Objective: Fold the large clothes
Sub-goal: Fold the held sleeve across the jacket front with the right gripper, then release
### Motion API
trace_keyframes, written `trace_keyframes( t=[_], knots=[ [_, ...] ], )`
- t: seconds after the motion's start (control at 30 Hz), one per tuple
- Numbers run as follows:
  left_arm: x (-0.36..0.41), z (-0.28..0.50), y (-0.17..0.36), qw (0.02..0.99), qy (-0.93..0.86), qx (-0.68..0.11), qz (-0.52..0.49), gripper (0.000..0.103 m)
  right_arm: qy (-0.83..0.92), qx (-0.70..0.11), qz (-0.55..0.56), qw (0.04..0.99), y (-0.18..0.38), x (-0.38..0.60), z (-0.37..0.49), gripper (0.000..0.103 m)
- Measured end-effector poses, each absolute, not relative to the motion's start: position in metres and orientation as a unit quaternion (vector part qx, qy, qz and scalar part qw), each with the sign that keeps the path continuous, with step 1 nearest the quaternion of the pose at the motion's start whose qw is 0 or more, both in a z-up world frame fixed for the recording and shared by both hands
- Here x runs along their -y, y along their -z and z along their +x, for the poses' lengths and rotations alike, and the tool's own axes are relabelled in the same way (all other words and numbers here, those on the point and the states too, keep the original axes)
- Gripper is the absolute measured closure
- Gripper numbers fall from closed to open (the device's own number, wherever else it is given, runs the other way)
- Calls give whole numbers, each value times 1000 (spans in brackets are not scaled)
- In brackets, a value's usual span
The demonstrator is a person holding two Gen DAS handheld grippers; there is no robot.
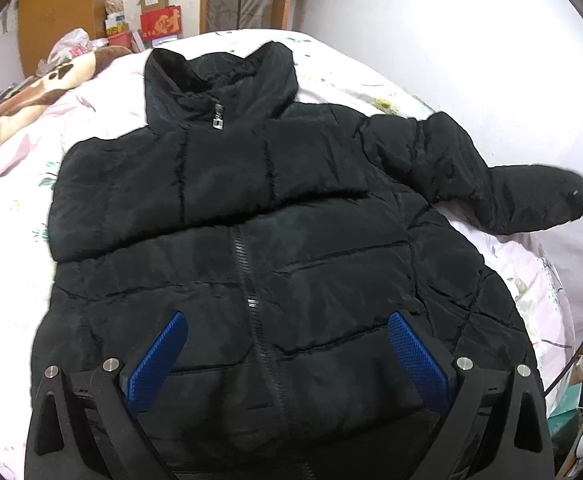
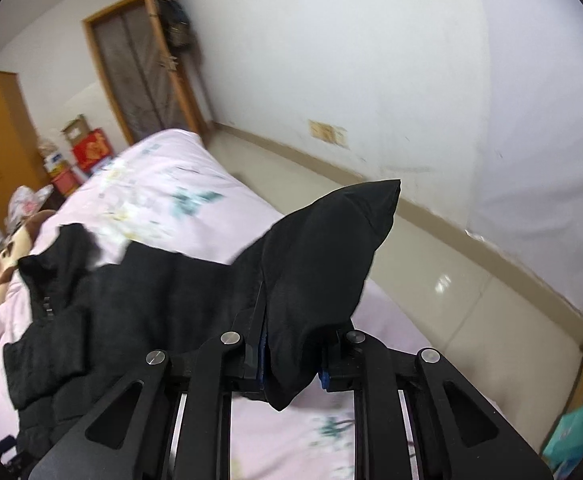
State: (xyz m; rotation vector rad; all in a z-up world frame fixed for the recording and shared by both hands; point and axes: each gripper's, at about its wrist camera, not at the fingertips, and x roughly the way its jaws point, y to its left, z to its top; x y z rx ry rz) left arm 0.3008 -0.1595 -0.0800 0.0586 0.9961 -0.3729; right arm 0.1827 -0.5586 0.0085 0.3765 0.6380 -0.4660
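A black puffer jacket (image 1: 251, 208) lies front up on the bed, zipped, collar at the far end. One sleeve is folded across the chest. My left gripper (image 1: 287, 328) is open, its blue pads (image 1: 159, 356) spread above the jacket's lower front, holding nothing. The other sleeve (image 1: 531, 204) stretches out to the right. My right gripper (image 2: 291, 344) is shut on that sleeve's cuff (image 2: 323, 264) and holds it lifted above the bed's edge; the cuff hides the fingertips. The jacket body (image 2: 131, 292) lies to the left in the right wrist view.
The bed has a pink floral cover (image 1: 371, 68) and a brown patterned blanket (image 1: 31, 88) at far left. Boxes and a red carton (image 1: 159, 24) stand beyond the bed. A white wall and tiled floor (image 2: 451, 276) run along the right side.
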Motion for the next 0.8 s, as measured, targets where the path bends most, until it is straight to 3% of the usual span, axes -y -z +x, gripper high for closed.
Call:
trace_keyframes(
  t=[0.5, 0.8],
  knots=[
    [94, 305, 62, 881, 137, -454, -11, 1, 91, -284, 71, 952, -71, 416, 240, 85],
    [54, 310, 64, 886, 114, -449, -28, 1, 4, -312, 39, 949, -49, 317, 291, 85]
  ],
)
